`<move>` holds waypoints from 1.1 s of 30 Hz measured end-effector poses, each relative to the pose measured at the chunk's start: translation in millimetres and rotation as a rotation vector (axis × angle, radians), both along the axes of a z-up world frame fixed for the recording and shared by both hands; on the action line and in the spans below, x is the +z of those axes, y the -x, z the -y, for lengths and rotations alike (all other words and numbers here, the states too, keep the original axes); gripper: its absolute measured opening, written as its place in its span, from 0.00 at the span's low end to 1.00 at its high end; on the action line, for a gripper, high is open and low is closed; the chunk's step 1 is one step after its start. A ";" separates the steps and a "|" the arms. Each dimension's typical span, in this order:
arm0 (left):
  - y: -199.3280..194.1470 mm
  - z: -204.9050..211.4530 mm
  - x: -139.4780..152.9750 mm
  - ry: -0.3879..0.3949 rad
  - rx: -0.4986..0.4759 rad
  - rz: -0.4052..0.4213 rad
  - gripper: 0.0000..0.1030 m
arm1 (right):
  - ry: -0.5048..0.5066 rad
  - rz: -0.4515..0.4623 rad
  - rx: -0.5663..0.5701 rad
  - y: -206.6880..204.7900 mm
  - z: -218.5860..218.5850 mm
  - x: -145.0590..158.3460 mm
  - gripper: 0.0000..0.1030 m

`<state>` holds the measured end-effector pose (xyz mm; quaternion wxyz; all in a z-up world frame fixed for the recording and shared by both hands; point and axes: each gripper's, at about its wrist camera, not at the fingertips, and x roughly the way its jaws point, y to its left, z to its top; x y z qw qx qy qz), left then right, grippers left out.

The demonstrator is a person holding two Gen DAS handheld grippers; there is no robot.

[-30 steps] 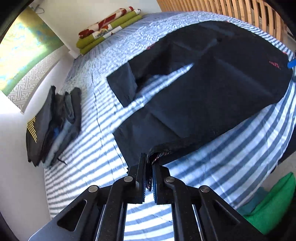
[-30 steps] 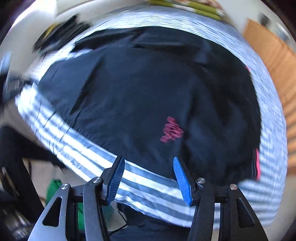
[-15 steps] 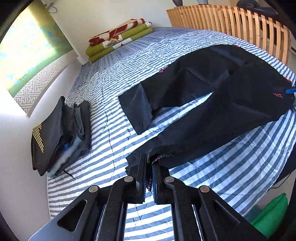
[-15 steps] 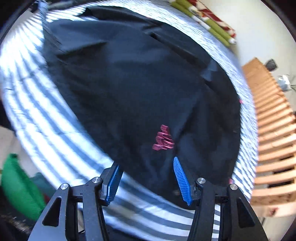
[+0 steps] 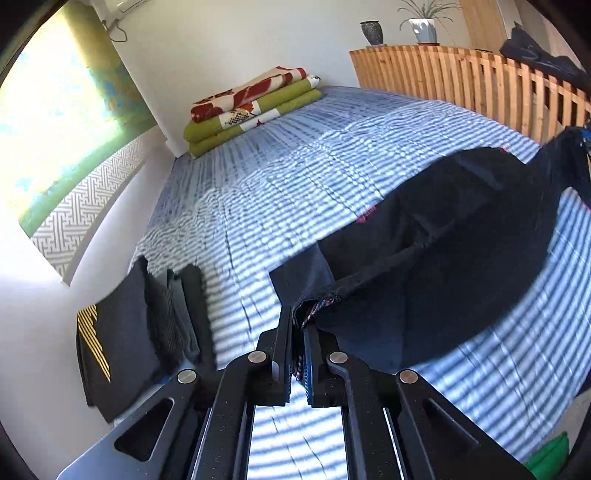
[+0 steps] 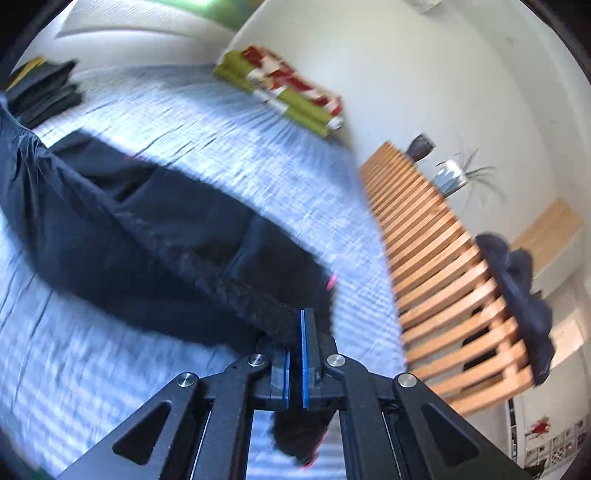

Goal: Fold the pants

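Both grippers clamped on fabric

The left gripper (image 5: 297,334) is held closed on a pants (image 5: 461,258) hem; the right gripper (image 6: 294,354) is pinched tight on the waistband.

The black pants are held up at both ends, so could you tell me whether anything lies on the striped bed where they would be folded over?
Nothing visible does: the striped bedspread beyond the black pants is bare.

- A bed with a blue-and-white striped quilted cover (image 5: 280,192) fills the middle of the left wrist view.
- A stack of folded green and red-patterned blankets (image 5: 251,107) lies at its far end, upper centre.
- A pile of folded dark clothes, one with yellow stripes (image 5: 125,332), sits at lower left.
- A slatted wooden rail (image 5: 480,88) runs along the upper right, with a dark vase (image 5: 370,32) and a potted plant (image 5: 423,26) on top.
- A green bag (image 5: 546,454) shows at the lower right edge.
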<state>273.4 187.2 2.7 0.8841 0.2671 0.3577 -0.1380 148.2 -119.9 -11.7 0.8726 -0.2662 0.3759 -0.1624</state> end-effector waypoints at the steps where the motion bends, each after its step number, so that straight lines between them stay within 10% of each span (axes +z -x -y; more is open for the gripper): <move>1: -14.2 2.0 -0.6 -0.004 0.002 -0.009 0.04 | -0.005 0.006 -0.005 -18.6 2.5 6.3 0.03; 6: -95.1 11.4 -24.8 0.004 0.041 -0.084 0.04 | 0.055 -0.030 -0.015 -107.1 6.8 -1.4 0.03; 18: -223.1 26.3 -156.3 -0.140 0.111 -0.265 0.05 | 0.096 -0.310 0.045 -241.8 4.9 -123.7 0.03; 21: -233.8 31.2 -168.6 -0.147 0.147 -0.262 0.09 | 0.079 -0.353 0.042 -251.4 10.5 -141.5 0.21; 23: -241.5 29.4 -166.2 -0.123 0.176 -0.250 0.27 | 0.017 -0.330 0.045 -252.6 18.7 -136.8 0.43; 26: -247.4 19.9 -150.9 -0.086 0.221 -0.219 0.48 | -0.120 -0.288 0.027 -249.3 41.7 -115.7 0.45; 33: -187.2 -7.5 -94.8 0.009 0.221 -0.134 0.49 | -0.468 -0.087 -0.048 -185.3 122.4 -45.9 0.62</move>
